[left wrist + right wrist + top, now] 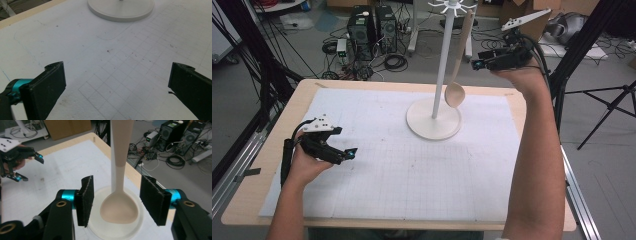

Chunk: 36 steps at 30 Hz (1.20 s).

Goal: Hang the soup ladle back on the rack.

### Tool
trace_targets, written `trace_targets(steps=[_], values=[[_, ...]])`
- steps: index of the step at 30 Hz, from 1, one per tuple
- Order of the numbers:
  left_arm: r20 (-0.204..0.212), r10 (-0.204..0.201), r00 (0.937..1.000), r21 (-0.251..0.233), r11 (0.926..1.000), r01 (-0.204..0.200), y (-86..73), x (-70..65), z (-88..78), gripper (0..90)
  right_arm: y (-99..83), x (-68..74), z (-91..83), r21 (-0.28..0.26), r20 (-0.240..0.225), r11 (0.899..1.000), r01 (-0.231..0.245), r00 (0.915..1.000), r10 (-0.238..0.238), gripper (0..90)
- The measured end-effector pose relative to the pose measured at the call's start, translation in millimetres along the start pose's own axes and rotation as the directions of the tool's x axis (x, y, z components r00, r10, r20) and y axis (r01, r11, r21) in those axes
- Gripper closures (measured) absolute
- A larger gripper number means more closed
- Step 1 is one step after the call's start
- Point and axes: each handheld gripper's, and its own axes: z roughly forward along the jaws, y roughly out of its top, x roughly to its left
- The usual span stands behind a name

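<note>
A wooden spoon (pixel 458 75) hangs from the white stand (pixel 434 120) near the table's (pixel 257 175) far edge, between the released right gripper's (pixel 477 64) jaws; the left gripper (pixel 351 153) rests open.

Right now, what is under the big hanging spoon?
Under the wooden spoon sits the stand's round white base on the gridded mat. In the right gripper view, the spoon's bowl covers part of the base.

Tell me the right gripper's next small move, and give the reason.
Probably draw the right gripper straight back from the wooden spoon. The spoon hangs from the white stand, and both pads stand apart from its handle, so it looks released; backing off squarely should avoid knocking it off its hook.
</note>
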Motion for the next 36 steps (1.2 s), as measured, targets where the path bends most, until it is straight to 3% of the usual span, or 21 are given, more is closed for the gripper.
trace_targets(steps=[9, 16, 24, 30, 36], values=[[0.002, 0.003, 1.0, -0.001, 1.0, -0.003, 1.2, -1.7, -0.3, 1.7, -22.0, 16.7, -11.3, -0.037, 0.004, 0.999, 0.027, 0.9996, -0.027, 34.5], [0.003, 0.004, 1.0, -0.003, 1.0, -0.004, 1.4, -2.0, -0.4, 1.7, -44.9, 33.6, -16.5, -0.076, 0.039, 0.996, 0.054, 0.998, -0.051, 24.9], [0.009, 0.005, 1.0, -0.007, 1.0, -0.005, 1.8, -3.4, -0.4, 1.7, -85.9, 53.0, -6.7, -0.093, 0.022, 0.994, 0.062, 0.9979, -0.06, 18.8], [0.008, 0.006, 0.9999, -0.006, 1.0, -0.006, 1.7, -3.5, -0.4, 1.7, -115.3, 70.7, -0.8, -0.146, 0.004, 0.987, 0.065, 0.9978, -0.066, 15.9], [0.012, 0.006, 0.9999, -0.003, 1.0, -0.006, 1.7, -3.7, -0.5, 1.6, -140.2, 77.4, 4.5, -0.173, 0.019, 0.983, 0.057, 0.9984, -0.054, 14.4]])
